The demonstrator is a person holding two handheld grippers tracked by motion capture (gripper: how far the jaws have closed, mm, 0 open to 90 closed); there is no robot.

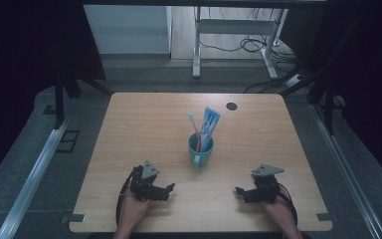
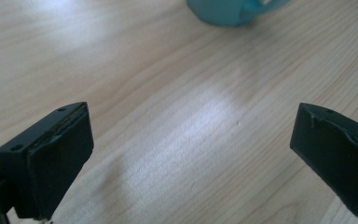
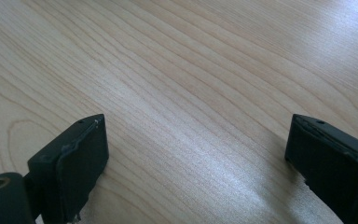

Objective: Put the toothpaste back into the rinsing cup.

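Both hand-held grippers rest wide open and empty on the worktop [image 1: 129, 129], near the cup [image 1: 200, 149].
Bring the left hand-held gripper [image 1: 168, 188] or right hand-held gripper [image 1: 239, 191] in high and pinch the toothbrush [image 1: 194, 127] or toothpaste tube [image 1: 209, 127] without tipping the cup.

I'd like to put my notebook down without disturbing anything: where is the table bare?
Most of the table is bare: the left side, the right side, and the far edge but for a small dark disc. Only the middle is taken, by the cup, and the near edge by the left gripper and right gripper.

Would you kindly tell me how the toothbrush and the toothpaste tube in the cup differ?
The toothbrush is thin with a red handle and leans left; the toothpaste tube is wide, flat, blue and white, and leans right, reaching higher. Both stand in the teal cup, untouched.
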